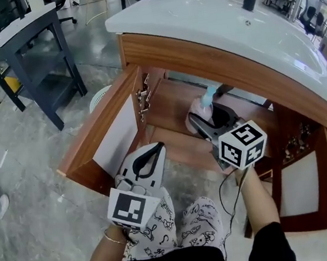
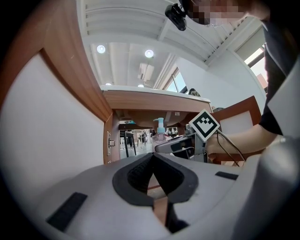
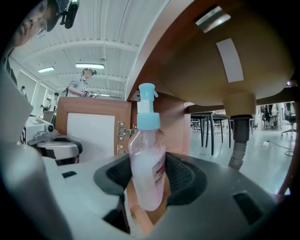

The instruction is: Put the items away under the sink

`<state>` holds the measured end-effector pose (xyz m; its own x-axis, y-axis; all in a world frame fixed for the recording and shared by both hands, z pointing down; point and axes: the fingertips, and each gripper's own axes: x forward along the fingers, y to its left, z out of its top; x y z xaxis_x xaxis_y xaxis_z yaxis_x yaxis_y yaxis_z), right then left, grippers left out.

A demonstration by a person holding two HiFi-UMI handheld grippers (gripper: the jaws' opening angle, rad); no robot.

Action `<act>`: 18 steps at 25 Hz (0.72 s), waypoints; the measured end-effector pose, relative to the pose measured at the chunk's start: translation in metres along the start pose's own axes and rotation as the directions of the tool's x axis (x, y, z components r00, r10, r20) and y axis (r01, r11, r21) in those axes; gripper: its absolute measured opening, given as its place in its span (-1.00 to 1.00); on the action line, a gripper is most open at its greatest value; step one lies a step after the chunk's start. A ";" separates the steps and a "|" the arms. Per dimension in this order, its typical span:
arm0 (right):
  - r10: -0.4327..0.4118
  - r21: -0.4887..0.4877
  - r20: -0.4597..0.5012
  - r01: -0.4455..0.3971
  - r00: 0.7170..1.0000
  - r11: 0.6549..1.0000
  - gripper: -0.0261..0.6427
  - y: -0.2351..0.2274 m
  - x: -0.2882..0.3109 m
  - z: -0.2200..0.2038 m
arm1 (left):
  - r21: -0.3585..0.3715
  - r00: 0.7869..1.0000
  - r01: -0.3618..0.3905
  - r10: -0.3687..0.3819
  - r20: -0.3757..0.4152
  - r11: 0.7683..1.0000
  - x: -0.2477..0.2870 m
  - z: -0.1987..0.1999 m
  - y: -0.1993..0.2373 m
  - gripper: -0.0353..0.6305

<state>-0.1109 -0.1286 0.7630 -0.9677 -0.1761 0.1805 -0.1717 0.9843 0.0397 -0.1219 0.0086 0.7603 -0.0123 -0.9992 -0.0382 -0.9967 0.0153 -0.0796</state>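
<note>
— Well, caught only a pale blue pump top from the head view, poking up past the right gripper (image 1: 210,124) inside the open sink cabinet (image 1: 160,59).
— Got far more from the right gripper view. Showed both dark ribbed pads clamped on the belly of the pump bottle (image 3: 146,159), jaws fairly wide around it, bottle close to upright. Clear plastic, rounded shoulders, milky pink liquid, blue collar under the pump.
— Any writing?
— Made out red print down one side of its label, too small to read. Read nothing else but black-and-white squares on the marker cube (image 1: 243,144).
— And the surroundings?
— Picked up, in that same view, a grey drain pipe (image 3: 239,140) below a tan fitting, right of the bottle, and a metal hinge (image 3: 123,130) on the wood behind. Needed the head view for the glossy white countertop (image 1: 209,21) and the smooth brown cabinet floor (image 1: 177,146) beneath the bottle; could not tell whether touching.
— Left side?
— Found the left gripper (image 2: 152,157) with tips pressed together, empty, low beside the open left door (image 1: 101,128), white inside, brown wood at the edge. Gave, from its own view, a side look at the bottle and the cube across the opening.
</note>
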 end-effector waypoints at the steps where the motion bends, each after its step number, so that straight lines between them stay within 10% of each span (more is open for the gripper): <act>1: -0.001 -0.007 -0.002 0.001 1.000 1.000 -0.28 -0.001 0.003 0.001 | 0.000 1.000 -0.001 0.001 -0.002 1.000 0.000 0.001 0.001 -0.87; 18: -0.040 0.085 0.005 0.039 0.999 0.996 -0.28 -0.029 0.056 0.001 | -0.006 1.000 -0.017 0.017 -0.004 1.000 -0.006 -0.004 0.012 -0.87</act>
<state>-0.1602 -0.1669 0.7713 -0.9610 -0.2153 0.1734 -0.2249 0.9737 -0.0373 -0.1338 0.0145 0.7636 -0.0294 -0.9989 -0.0354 -0.9968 0.0319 -0.0731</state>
